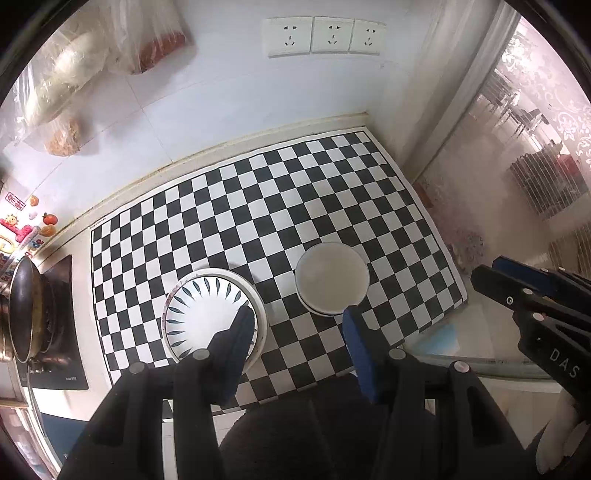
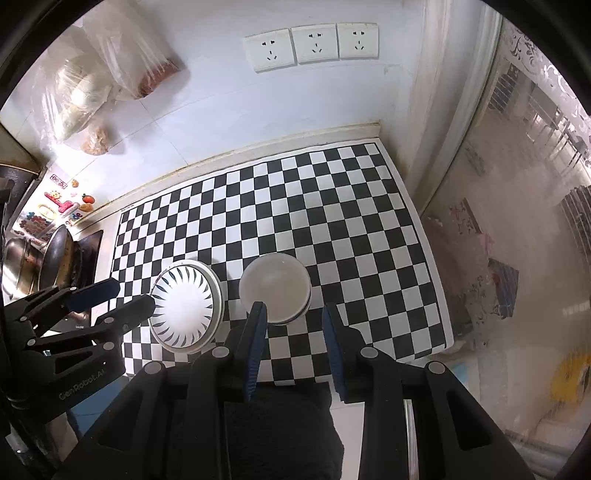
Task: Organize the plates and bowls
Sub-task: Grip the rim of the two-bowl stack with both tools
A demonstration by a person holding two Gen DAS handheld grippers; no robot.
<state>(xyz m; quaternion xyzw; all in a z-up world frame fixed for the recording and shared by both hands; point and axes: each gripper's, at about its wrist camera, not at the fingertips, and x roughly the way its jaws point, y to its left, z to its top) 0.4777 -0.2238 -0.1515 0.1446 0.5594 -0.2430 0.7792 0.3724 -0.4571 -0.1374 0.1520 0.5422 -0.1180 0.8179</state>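
A white bowl with dark leaf marks sits in a white plate on the checkered mat. Right of it a plain cream bowl sits in another white plate. My left gripper is open above the gap between the two stacks, its left finger over the patterned bowl's rim. My right gripper is open and empty just in front of the cream bowl. Each gripper shows in the other's view: the right, the left.
The checkered mat covers the counter up to the tiled wall with sockets. A stove with a dark pan stands at the left. Plastic bags hang on the wall. A glass door is at the right.
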